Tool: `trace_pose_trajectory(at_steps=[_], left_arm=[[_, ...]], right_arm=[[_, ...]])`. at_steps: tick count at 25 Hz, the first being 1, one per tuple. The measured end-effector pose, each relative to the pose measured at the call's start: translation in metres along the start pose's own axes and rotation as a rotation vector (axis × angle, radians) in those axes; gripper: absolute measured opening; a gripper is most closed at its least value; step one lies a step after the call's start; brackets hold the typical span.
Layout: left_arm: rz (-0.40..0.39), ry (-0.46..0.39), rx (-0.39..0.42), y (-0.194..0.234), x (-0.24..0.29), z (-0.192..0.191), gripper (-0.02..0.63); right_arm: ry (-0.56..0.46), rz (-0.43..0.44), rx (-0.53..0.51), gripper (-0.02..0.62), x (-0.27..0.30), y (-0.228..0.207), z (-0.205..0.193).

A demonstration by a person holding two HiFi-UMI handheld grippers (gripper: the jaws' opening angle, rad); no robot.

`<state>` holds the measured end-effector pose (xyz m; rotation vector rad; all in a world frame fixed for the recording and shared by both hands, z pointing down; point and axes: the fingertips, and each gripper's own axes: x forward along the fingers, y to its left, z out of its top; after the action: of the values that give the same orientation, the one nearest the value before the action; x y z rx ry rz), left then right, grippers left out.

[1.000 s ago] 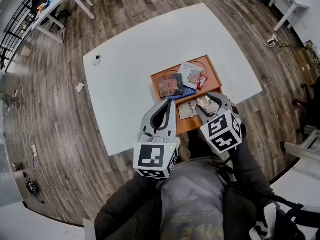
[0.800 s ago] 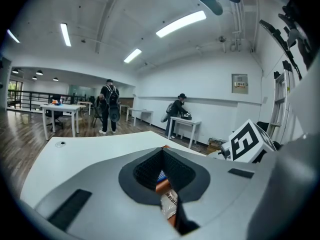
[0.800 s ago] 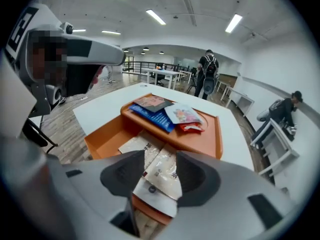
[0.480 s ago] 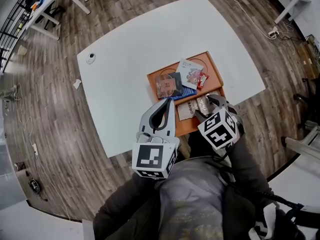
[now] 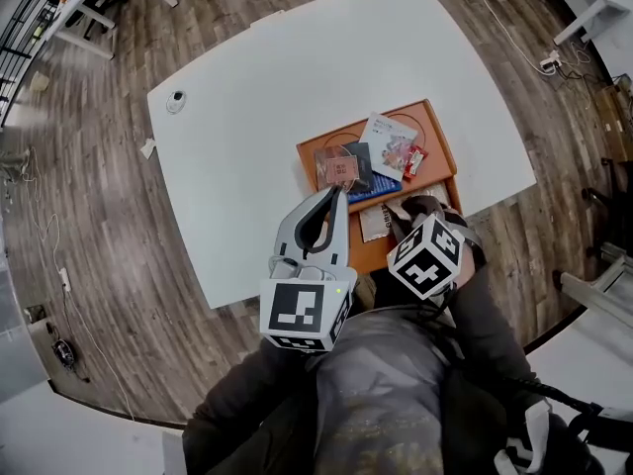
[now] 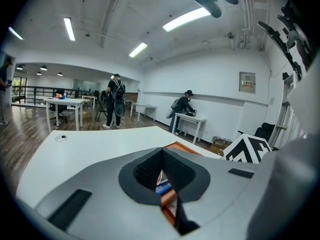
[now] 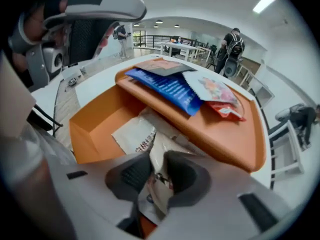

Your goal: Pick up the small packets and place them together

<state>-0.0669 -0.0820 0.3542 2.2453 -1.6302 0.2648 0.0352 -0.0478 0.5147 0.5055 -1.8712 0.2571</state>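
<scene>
An orange tray [image 5: 442, 144] on the white table [image 5: 257, 87] bears a clear brown packet [image 5: 336, 169], a blue packet [image 5: 368, 188], a white printed packet [image 5: 388, 144] and a small red packet [image 5: 413, 162]. Below its front edge sits an orange box [image 7: 95, 124] holding a flat white packet [image 7: 132, 136] and a pale crumpled packet [image 7: 159, 156]. My right gripper [image 7: 157, 171] points steeply down into that box. Its jaws have just been closing, and they press on the pale packet. My left gripper [image 5: 333, 194] hovers at the tray's near left, shut and empty.
A small round white object [image 5: 176, 100] lies near the table's far left corner. The table's front edge runs just under both grippers. Wooden floor surrounds the table; people [image 6: 117, 101] and desks stand far off.
My right gripper has sunk and tipped downward into the orange box, and its jaws have narrowed around the pale packet. The left gripper has dropped slightly toward the tray.
</scene>
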Motion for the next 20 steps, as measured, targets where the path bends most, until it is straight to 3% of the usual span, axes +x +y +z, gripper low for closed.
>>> trace_pose_trajectory(at_steps=[2,4,20], left_arm=[[-0.001,0.003,-0.005,0.001,-0.001,-0.002,-0.002],[-0.002,0.006,-0.007,0.001,-0.002,-0.003,-0.002],[-0.006,-0.099,0.046,-0.020,-0.055,0.019,-0.002]], right_arm=[[-0.021,0.041,0.018,0.042,0.000,0.009,0.000],[-0.039,0.035,0.013,0.018,-0.001,0.010,0.001],[-0.298,-0.103,-0.028,0.008,-0.082,0.023,0.045]])
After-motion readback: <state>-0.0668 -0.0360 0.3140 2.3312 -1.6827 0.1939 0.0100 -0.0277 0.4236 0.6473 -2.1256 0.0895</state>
